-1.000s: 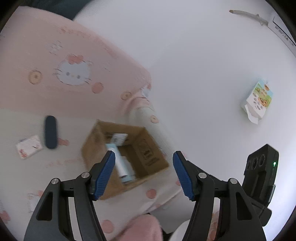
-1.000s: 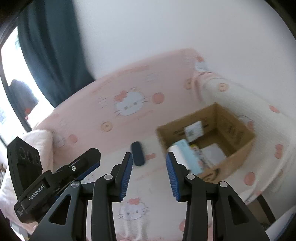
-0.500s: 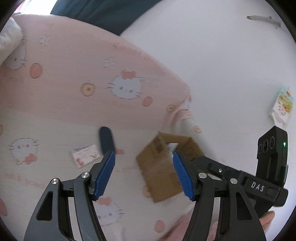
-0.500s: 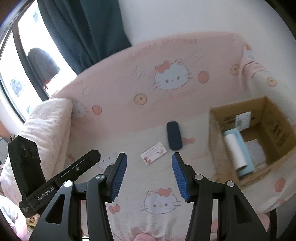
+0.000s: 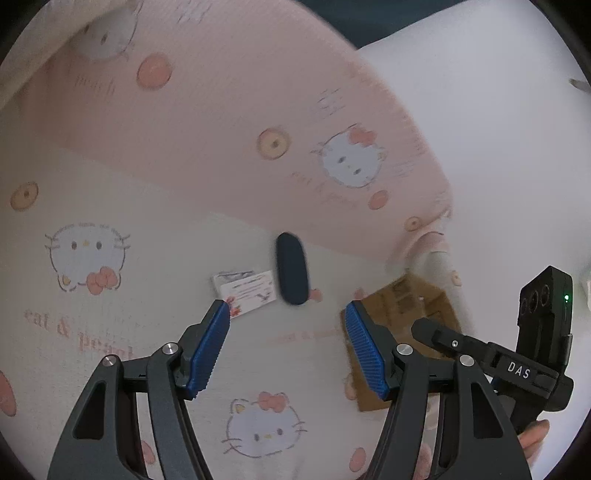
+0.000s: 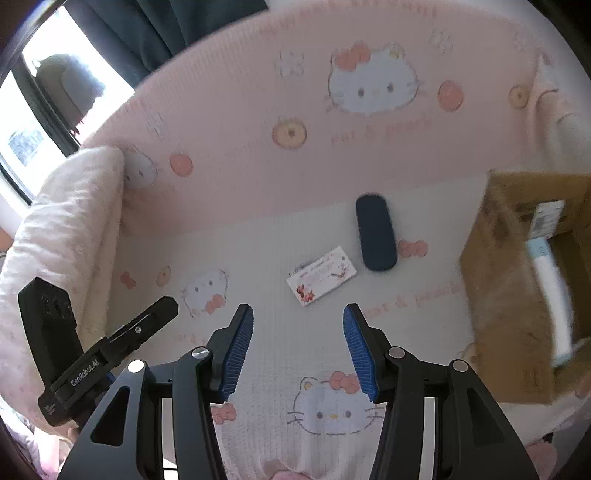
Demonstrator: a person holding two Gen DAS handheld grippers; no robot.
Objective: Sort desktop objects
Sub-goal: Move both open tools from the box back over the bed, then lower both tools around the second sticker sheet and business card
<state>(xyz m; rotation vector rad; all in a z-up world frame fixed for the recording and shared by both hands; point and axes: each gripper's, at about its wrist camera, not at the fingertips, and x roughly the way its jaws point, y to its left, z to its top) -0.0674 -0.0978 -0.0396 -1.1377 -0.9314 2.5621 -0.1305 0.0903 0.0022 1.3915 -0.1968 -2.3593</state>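
Observation:
A dark blue oblong case [image 6: 376, 233] lies on the Hello Kitty sheet, also seen in the left wrist view [image 5: 292, 273]. A small white printed card packet [image 6: 321, 276] lies just left of it, also in the left wrist view [image 5: 245, 290]. An open cardboard box [image 6: 517, 295] stands at the right and holds a light blue and white tube [image 6: 550, 291] and papers; in the left wrist view the box [image 5: 402, 332] is partly hidden by the right finger. My left gripper [image 5: 287, 347] and right gripper [image 6: 298, 347] are both open and empty, above the sheet short of the packet.
A pink Hello Kitty backrest cushion [image 6: 332, 110] rises behind the objects. A pale pillow [image 6: 70, 229] lies at the left, with a window and dark curtain [image 6: 122, 33] beyond. A white wall [image 5: 498, 129] is at the right.
Both grippers have swung left, away from the box and toward the case and the card packet. The right gripper's jaws have opened wider. The box has shifted to the right edge of both views.

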